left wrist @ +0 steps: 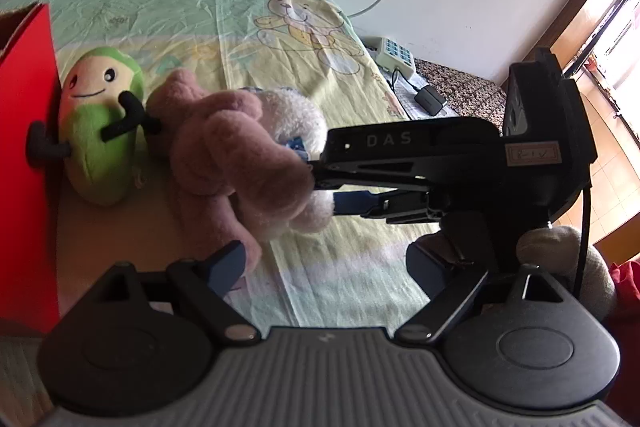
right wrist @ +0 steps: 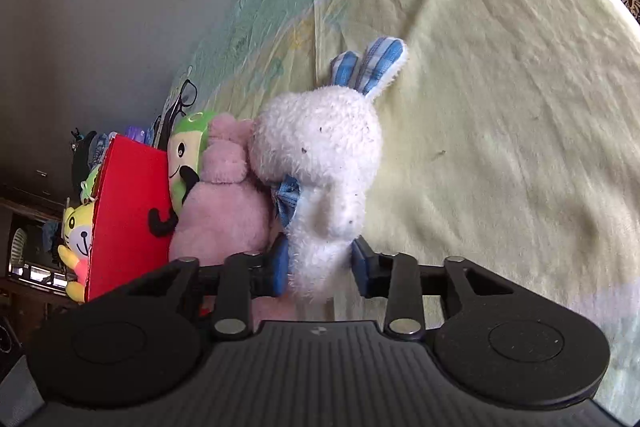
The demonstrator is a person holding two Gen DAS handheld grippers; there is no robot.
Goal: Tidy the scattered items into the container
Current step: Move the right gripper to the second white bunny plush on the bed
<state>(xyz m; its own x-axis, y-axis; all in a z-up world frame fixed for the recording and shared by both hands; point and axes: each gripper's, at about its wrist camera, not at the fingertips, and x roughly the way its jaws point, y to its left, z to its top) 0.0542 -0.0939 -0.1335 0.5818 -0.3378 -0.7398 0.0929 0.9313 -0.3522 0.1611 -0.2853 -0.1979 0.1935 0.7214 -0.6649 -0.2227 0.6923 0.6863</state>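
Here, right gripper [right wrist: 320, 263] around white rabbit [right wrist: 320, 147] (pink plush [right wrist: 224, 211] beside)

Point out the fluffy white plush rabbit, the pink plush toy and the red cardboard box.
Fluffy white plush rabbit [right wrist: 320, 143]: right wrist view, on its head.
Pink plush toy [left wrist: 224, 147]: left wrist view, on its body.
Red cardboard box [right wrist: 128, 211]: right wrist view, on its side wall.

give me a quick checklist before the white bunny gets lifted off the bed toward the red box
1. Right gripper pads pressing the white bunny: ok.
2. Left gripper open, holding nothing: ok.
3. Bunny free of the pink plush: not ok, they touch.
4. Green plush leans on the red box, beside the path: not ok.
5. Room inside the box: cannot tell.
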